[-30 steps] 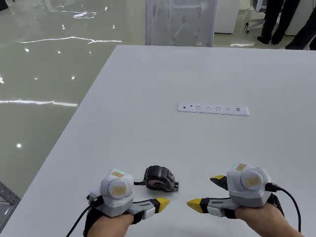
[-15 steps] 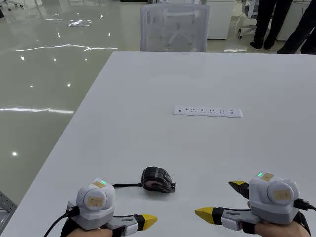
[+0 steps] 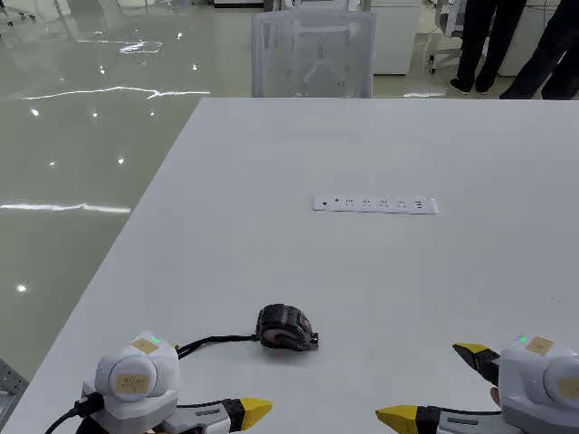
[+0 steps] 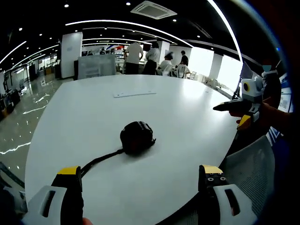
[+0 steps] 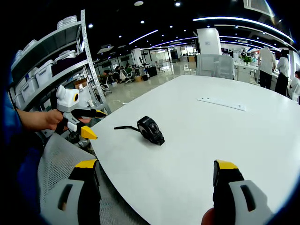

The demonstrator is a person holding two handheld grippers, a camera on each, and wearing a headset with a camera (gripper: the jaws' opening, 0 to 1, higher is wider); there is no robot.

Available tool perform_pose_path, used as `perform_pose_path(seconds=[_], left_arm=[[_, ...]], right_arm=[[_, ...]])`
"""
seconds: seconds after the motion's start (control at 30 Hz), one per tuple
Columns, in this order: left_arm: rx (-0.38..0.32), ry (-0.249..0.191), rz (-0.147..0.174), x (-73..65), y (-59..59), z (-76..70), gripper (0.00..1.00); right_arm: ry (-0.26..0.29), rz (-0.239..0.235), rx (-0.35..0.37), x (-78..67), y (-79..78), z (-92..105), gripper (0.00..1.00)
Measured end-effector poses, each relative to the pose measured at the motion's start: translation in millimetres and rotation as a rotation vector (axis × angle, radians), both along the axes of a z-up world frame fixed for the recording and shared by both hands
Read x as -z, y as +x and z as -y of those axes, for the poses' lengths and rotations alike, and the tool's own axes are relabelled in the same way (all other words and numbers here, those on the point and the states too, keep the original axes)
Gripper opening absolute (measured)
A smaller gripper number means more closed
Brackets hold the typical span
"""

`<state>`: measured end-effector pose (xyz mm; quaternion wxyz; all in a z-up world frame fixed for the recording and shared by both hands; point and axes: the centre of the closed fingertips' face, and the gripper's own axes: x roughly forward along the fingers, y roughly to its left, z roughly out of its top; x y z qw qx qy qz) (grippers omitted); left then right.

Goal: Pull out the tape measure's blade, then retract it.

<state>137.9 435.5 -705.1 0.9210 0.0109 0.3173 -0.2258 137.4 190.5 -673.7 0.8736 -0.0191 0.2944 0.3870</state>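
Observation:
A black tape measure [image 3: 286,328] lies on the white table [image 3: 253,199] near its front edge, with a black wrist strap trailing off to the left. In the left gripper view the tape measure [image 4: 137,137] sits ahead of the jaws, which stand wide apart. My left gripper [image 3: 226,413] is open at the front left, short of the tape measure. My right gripper [image 3: 432,384] is open at the front right, well away from it. Neither holds anything. The right gripper view has the tape measure [image 5: 150,130] ahead and the left gripper [image 5: 96,123] beyond the table edge.
A white power strip [image 3: 374,204] lies flat at mid-table. A grey chair [image 3: 312,52] stands at the far edge, and people stand at the back right [image 3: 507,41]. The table's left edge drops to a glossy floor.
Both grippers have drawn back toward the near edge and spread apart, away from the tape measure. The tape measure has stayed put, and its strap now shows.

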Motion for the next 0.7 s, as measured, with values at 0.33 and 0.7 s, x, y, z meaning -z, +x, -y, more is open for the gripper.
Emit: perform_pose_path(seconds=[0.33, 0.7], left_arm=[[0.035, 0.005, 0.018, -19.8, -12.4, -7.9, 1.00], [0.069, 0.010, 0.018, -31.8, -28.1, -15.1, 1.00]], right_arm=[[-0.020, 0.022, 0.012, -20.4, -18.4, 17.7, 1.00], [-0.067, 0.043, 0.027, -36.9, -32.7, 43.0, 1.00]])
